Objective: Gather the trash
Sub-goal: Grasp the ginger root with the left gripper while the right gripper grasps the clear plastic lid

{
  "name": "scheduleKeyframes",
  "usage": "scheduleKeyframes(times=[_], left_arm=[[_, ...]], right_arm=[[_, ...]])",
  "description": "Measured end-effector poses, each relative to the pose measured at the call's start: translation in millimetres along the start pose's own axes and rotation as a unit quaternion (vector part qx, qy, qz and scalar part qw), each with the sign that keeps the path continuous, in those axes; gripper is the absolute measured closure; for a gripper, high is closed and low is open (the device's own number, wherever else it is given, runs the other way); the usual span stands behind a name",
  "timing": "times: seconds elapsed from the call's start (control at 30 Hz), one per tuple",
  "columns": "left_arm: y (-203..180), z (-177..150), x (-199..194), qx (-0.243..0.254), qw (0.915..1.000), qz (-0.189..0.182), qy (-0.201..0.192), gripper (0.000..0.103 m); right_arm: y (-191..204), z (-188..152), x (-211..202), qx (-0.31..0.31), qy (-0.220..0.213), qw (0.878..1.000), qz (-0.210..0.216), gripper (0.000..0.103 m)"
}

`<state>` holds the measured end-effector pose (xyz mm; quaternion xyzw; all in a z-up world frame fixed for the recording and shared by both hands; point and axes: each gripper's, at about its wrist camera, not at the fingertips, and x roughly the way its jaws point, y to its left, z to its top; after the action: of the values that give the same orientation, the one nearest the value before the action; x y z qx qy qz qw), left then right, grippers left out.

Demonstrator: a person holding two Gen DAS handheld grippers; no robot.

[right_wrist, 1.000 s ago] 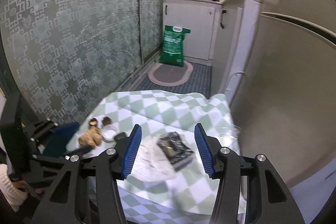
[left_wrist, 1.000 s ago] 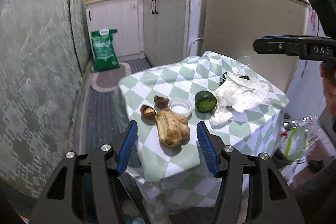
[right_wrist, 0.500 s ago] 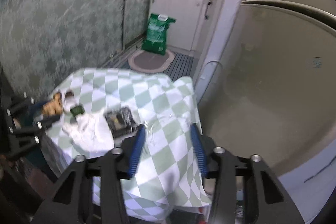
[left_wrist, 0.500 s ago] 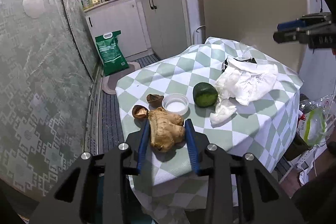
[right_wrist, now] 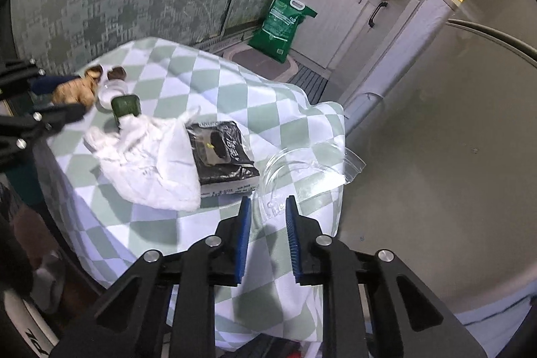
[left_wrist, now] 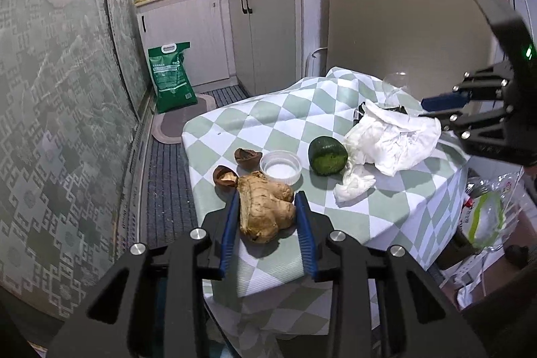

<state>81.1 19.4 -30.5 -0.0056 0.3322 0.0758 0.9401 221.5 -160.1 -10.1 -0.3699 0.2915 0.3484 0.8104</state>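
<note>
A knobbly ginger root (left_wrist: 265, 210) lies at the near edge of the checked tablecloth (left_wrist: 255, 119). My left gripper (left_wrist: 267, 194) is shut on the root, a blue pad against each side. Behind it sit two brown shell halves (left_wrist: 246, 156), a white cap (left_wrist: 281, 166), a green fruit (left_wrist: 327, 155) and crumpled white tissue (left_wrist: 392, 140). My right gripper (right_wrist: 267, 199) is low over the table's far corner. Its jaws are closing around the edge of a clear plastic wrapper (right_wrist: 302, 170), and a gap still shows beside the pads. A black packet (right_wrist: 221, 153) lies just left of the wrapper.
A fridge (left_wrist: 402, 22) stands close behind the table. White cabinets (left_wrist: 268, 32) and a green sack (left_wrist: 171, 76) are further back, on a narrow floor with a mat. A patterned wall (left_wrist: 67, 123) runs along the left. A plastic bag (left_wrist: 486, 217) hangs beside the table.
The left jaws closed in onto the ginger root. The right gripper sank and rolled towards the clear wrapper at the table corner, and its jaws narrowed.
</note>
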Motion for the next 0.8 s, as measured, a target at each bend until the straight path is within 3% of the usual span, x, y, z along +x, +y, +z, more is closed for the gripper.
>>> scheduleKeyframes(times=[0.1, 0.3, 0.57, 0.8], left_arm=[[2.5, -0.6, -0.7, -0.01, 0.9999, -0.008, -0.003, 0.068], [7.3, -0.6, -2.4, -0.033, 0.9991, -0.025, -0.009, 0.068], [15.0, 0.6, -4.6, -0.063, 0.9968, -0.047, -0.014, 0.068], [24.8, 3.6, -14.9, -0.093, 0.9927, -0.069, -0.032, 0.068]], right_arm=[[2.9, -1.0, 6.5, -0.008, 0.005, 1.0, -0.006, 0.083], [9.0, 0.7, 13.3, -0.014, 0.005, 1.0, -0.015, 0.099], [-3.4, 6.8, -1.1, 0.023, -0.011, 1.0, -0.016, 0.101], [-11.8, 16.6, -24.4, 0.058, -0.045, 0.997, 0.011, 0.101]])
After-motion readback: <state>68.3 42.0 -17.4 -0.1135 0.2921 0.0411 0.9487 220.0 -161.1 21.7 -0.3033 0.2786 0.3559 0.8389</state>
